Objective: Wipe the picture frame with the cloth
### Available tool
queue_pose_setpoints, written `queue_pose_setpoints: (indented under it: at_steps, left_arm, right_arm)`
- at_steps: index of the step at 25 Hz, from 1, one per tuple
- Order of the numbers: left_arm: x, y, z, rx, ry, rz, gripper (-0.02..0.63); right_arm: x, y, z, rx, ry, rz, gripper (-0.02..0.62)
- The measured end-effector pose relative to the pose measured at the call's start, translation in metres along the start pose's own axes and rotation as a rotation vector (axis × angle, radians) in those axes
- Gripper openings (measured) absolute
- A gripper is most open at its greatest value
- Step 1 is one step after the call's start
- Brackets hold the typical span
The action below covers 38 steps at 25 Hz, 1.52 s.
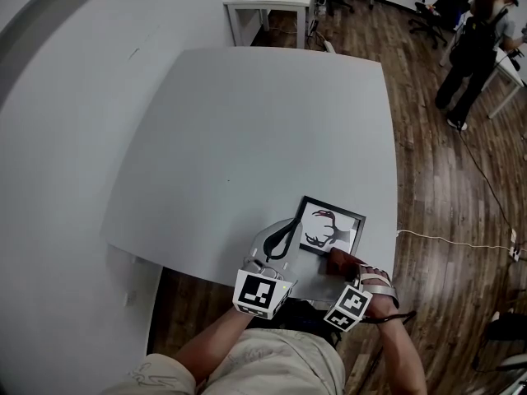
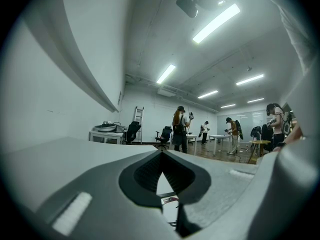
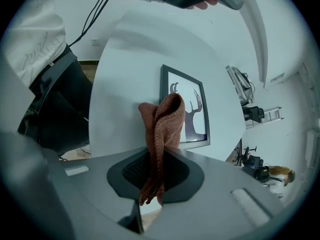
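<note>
While the picture frame [image 1: 329, 229] is lying flat near the lower edge of the white table [image 1: 247, 122], in the lower middle of the head view, the reddish-brown cloth [image 3: 161, 129] is bunching at its lower right corner. The right gripper [image 3: 159, 156] is pinching this cloth between its jaws. The left gripper [image 1: 288, 227] is resting at the frame's left edge, its jaws pressed together at the tips.

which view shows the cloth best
The right gripper view: the cloth sits central, folded and pinched by the right gripper, in front of the picture frame. The head view shows only a reddish patch at the frame's edge. The left gripper view doesn't show it.
</note>
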<state>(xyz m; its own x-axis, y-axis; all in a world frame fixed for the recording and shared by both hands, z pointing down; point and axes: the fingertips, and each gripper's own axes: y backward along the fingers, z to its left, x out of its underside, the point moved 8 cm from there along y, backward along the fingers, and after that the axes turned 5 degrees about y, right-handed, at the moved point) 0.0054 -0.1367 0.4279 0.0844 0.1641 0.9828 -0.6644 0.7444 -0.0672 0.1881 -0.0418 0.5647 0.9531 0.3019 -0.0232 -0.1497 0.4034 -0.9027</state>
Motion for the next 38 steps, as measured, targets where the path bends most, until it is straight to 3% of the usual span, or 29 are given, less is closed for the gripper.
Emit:
queue_pose_setpoints:
  at_steps: [7,17,22,30,33,38]
  left_arm:
    - [-0.003,-0.004,-0.005,0.008,-0.010,-0.005,0.000]
    - [-0.017,-0.012,-0.008,0.008,-0.004,-0.035,0.000]
    - [-0.029,-0.019,-0.008,0.010,-0.004,-0.051,0.000]
    - [-0.047,-0.029,-0.011,0.016,0.018,-0.073,0.000]
    - [-0.055,-0.029,-0.009,0.010,0.009,-0.088,0.000]
    - [-0.061,-0.027,-0.008,0.003,0.003,-0.109,0.000]
  right_arm:
    - [0.004,0.003,-0.005,0.024,-0.060,-0.039,0.063]
    - [0.018,0.033,-0.051,0.180,-0.422,-0.250,0.061]
    - [0.023,0.065,-0.083,0.277,-0.617,-0.400,0.061]
    - [0.032,0.119,-0.123,0.402,-0.954,-0.780,0.061]
    - [0.034,0.138,-0.127,0.466,-1.028,-0.908,0.061]
    - [0.038,0.152,-0.131,0.537,-1.091,-1.003,0.061]
